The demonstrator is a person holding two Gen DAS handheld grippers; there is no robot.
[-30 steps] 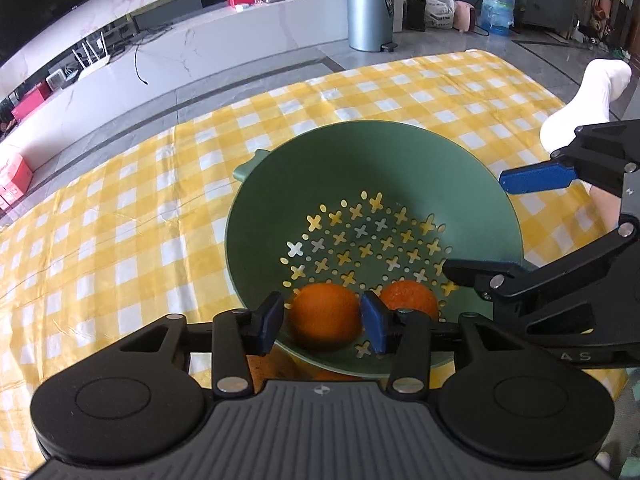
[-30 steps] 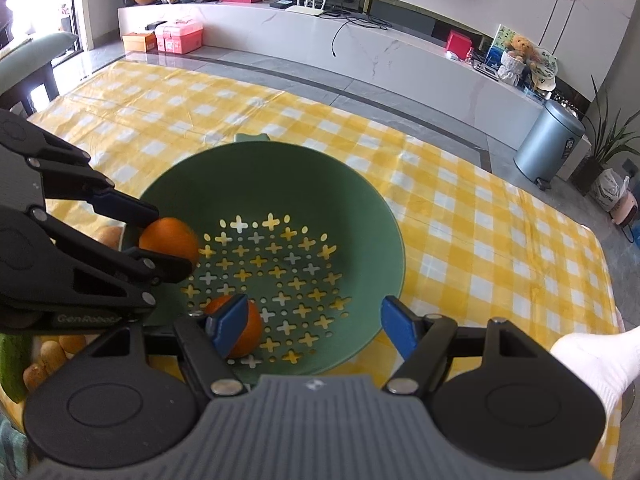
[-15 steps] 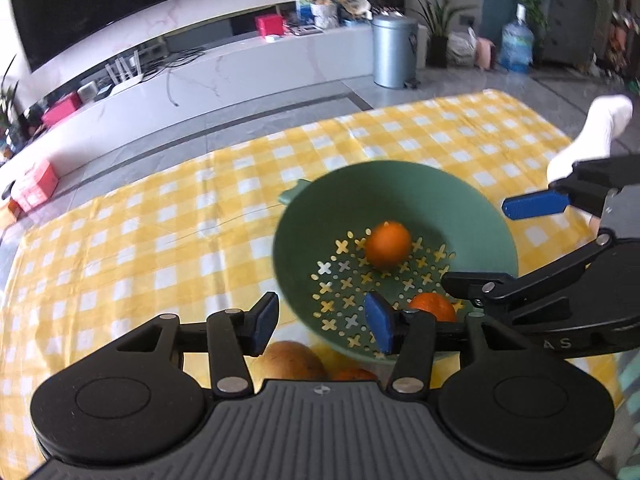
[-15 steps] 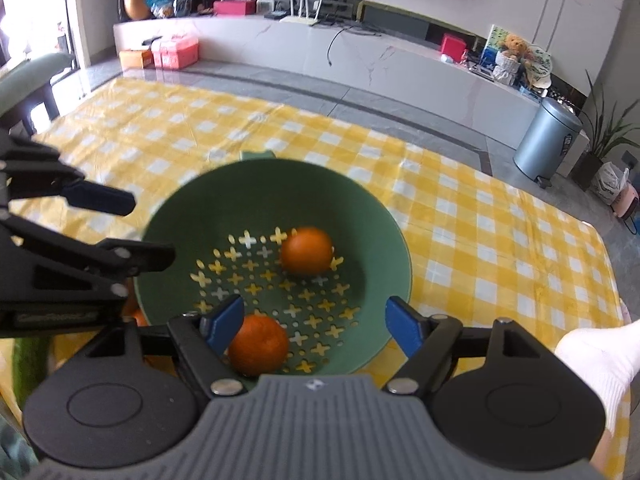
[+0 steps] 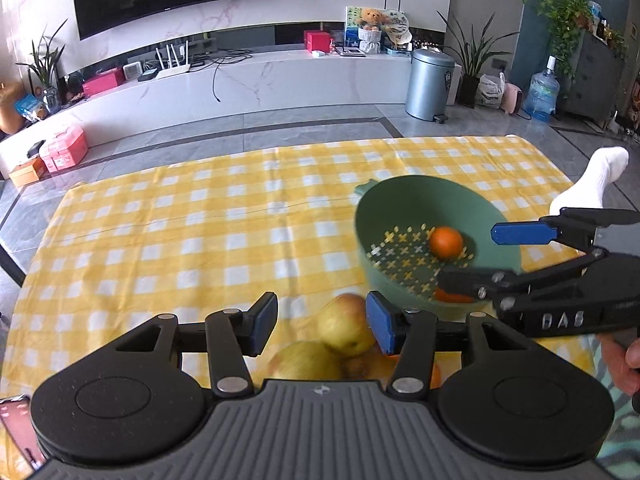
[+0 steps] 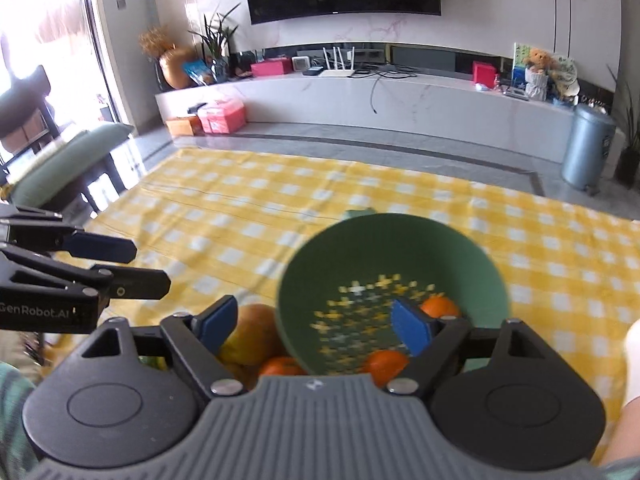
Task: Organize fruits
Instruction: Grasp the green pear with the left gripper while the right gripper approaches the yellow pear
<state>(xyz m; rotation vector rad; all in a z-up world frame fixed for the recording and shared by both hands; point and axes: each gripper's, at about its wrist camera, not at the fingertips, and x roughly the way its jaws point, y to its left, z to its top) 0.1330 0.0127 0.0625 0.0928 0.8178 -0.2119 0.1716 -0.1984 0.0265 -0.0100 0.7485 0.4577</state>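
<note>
Left gripper point(image 5: 321, 323) released, jaws apart, nothing between them, hovering over a pile of apples point(image 5: 345, 329) at the near edge of the yellow checked cloth point(image 5: 192, 240). Green colander point(image 5: 424, 236) sits toward the cloth's right side, just beside the pile, with two oranges point(image 5: 446, 243) inside it. Right gripper point(image 6: 312, 326) also released, jaws wide, holding nothing, above the colander's near rim and the pile.
</note>
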